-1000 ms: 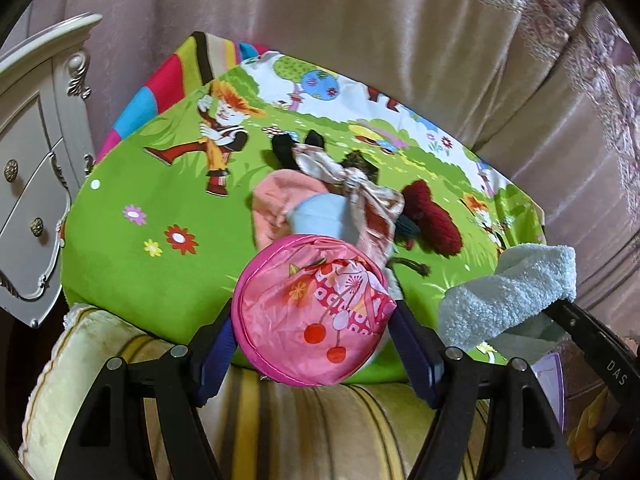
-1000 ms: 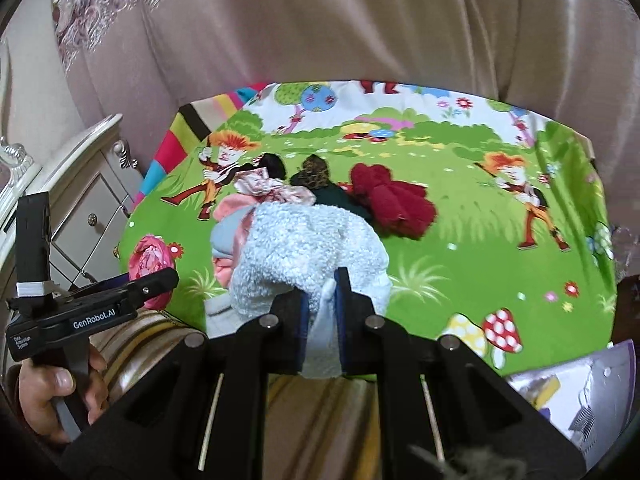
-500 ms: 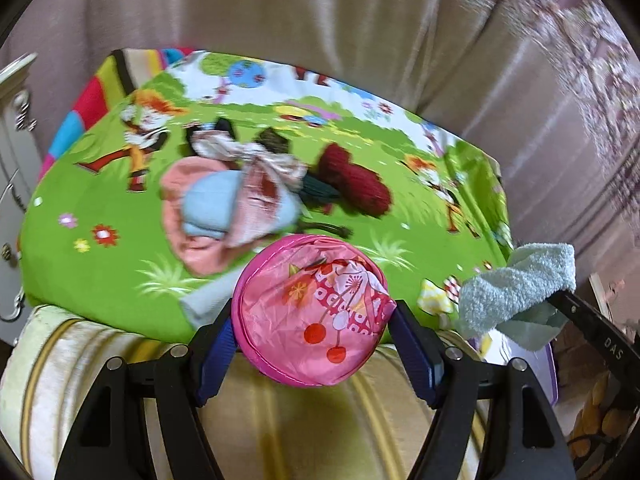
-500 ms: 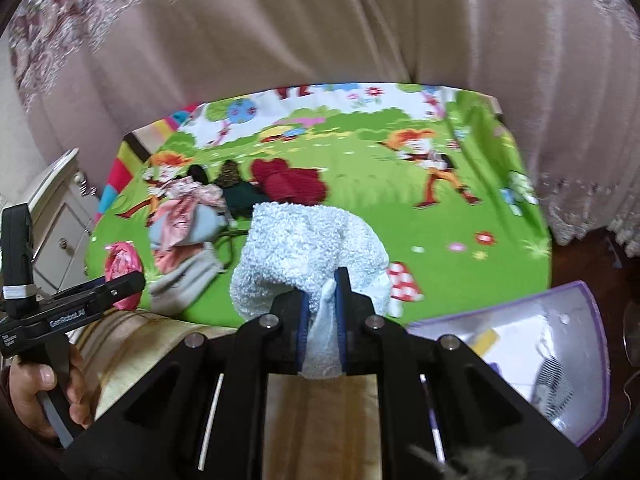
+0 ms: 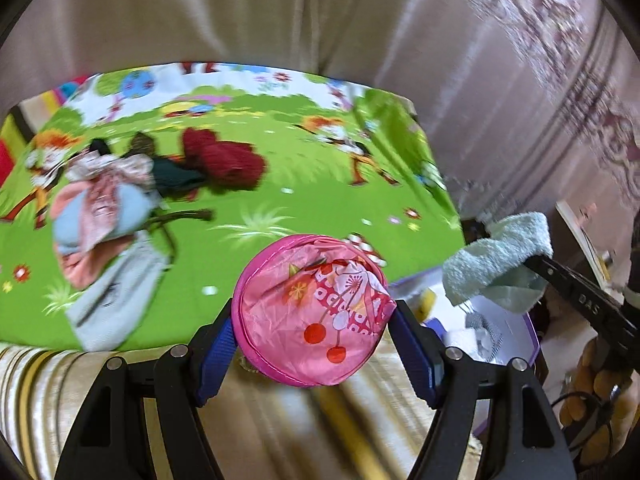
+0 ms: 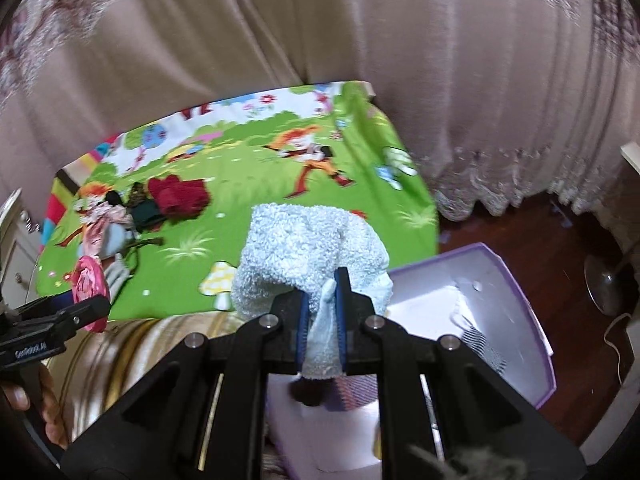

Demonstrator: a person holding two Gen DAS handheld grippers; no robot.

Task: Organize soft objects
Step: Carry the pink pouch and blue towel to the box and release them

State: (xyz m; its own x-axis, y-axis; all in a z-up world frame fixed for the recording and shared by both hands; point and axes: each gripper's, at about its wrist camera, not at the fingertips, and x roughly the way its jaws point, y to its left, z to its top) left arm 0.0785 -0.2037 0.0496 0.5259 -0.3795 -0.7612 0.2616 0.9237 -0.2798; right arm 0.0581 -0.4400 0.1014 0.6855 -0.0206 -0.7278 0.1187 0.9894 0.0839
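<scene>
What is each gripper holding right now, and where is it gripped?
The left gripper clamps the round pink pouch across its sides; the right gripper pinches the pale blue towel by a bunched lower fold.

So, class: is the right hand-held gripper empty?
No: the right hand-held gripper is shut on a pale blue fluffy towel.

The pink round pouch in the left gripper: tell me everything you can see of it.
The pink round pouch is a flat disc of thin, crinkled, shiny fabric with a piped rim, printed with red cherries, flowers and white dots. It is clamped at its two side edges between the blue-padded fingers of the left gripper, held in the air, face toward the camera.
</scene>
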